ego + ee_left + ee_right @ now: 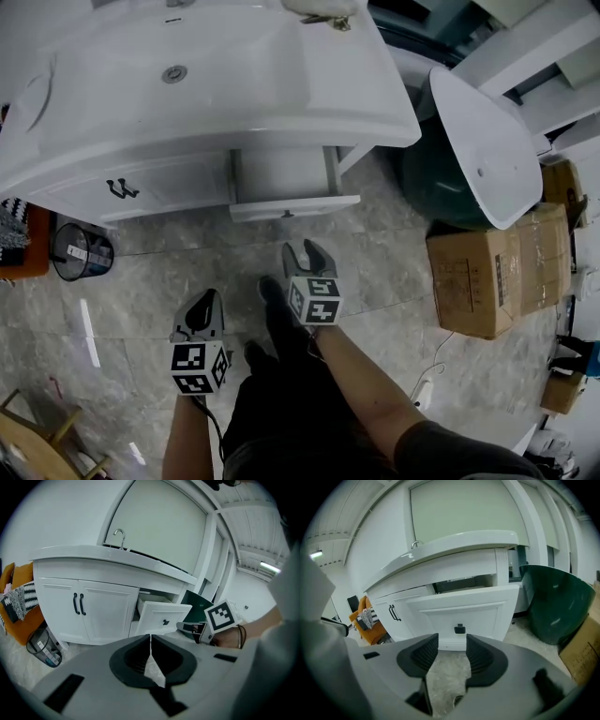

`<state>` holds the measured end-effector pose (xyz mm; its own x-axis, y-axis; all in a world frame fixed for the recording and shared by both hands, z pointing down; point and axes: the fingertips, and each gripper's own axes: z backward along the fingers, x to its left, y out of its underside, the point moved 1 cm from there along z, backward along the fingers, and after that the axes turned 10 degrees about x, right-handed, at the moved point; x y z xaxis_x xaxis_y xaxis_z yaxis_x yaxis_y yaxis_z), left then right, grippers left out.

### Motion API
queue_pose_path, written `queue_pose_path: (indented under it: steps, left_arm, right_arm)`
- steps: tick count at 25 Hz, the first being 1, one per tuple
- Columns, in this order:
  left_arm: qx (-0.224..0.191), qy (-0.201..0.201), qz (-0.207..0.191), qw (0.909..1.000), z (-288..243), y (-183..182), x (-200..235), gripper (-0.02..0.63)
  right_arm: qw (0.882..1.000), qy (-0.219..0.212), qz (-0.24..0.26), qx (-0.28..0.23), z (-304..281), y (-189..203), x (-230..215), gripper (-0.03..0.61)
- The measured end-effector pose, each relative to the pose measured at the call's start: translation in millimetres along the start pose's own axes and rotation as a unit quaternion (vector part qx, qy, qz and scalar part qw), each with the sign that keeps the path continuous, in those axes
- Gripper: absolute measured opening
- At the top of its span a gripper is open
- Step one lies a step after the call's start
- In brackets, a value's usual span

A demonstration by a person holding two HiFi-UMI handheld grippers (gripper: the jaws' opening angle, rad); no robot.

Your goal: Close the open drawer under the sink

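Observation:
A white vanity with a sink (187, 75) stands ahead, and its right-hand drawer (292, 206) is pulled out over the floor. The drawer front (461, 613) with a small black knob (460, 629) fills the right gripper view, straight ahead of the jaws. My right gripper (307, 255) is open with nothing between its fingers, a short way in front of the drawer. My left gripper (202, 312) hangs lower left, further from the vanity, its jaws shut on nothing (151, 639). From the left gripper view the drawer (164, 616) shows at an angle.
Double doors with black handles (122, 189) sit left of the drawer. A small bin (82, 251) and an orange chair (19, 242) stand at the left. A dark green basin with a white top (469, 159) and cardboard boxes (497, 272) lie at the right. Marble floor underfoot.

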<state>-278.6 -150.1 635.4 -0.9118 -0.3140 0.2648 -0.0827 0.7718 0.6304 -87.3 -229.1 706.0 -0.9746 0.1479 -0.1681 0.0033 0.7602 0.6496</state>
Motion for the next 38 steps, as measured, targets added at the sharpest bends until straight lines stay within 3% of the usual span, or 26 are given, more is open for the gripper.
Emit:
queue_pose_path:
  steps: [12,26,38]
  left_arm:
    - [0.022,-0.008,0.009,0.9997,-51,-12,13,0.018]
    - [0.053,-0.008,0.027,0.9982,-81,-14,10,0.019]
    - [0.053,-0.017,0.032,0.9979,-101,-44,31,0.018]
  right_arm:
    - [0.999,0.022,-0.011,0.029,-82,-11,-22,0.175]
    - [0.998,0.002,0.041,0.055,-110,-18,-21,0.149]
    - [0.998,0.007,0.037,0.053,-141,-60,-29,0.149]
